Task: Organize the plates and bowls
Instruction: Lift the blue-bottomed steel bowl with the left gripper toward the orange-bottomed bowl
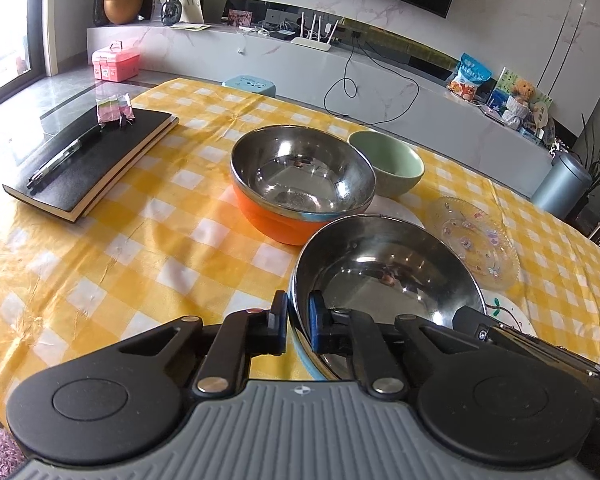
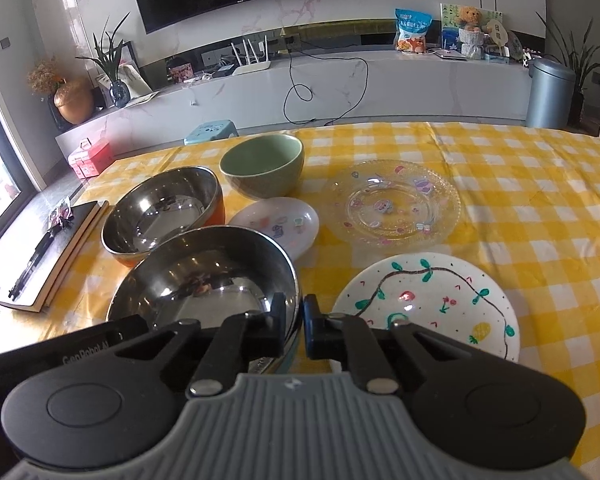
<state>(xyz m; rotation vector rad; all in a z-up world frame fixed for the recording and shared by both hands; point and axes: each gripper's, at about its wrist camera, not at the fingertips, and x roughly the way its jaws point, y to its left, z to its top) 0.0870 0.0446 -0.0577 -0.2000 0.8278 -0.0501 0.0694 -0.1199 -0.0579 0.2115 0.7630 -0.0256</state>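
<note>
The steel bowl [image 1: 384, 276], just in front of the orange bowl [image 1: 300, 196], is pinched at opposite rim edges by the left gripper [image 1: 299, 320] and right gripper [image 2: 296, 326], so uneven lifting could let it be tipped or slipped free

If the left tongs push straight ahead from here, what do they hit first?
They are already clamped on the near steel bowl's rim, so the left tongs would only drive that bowl forward. The first thing it would likely meet is the orange bowl just beyond; the gap between them is hard to judge.
</note>
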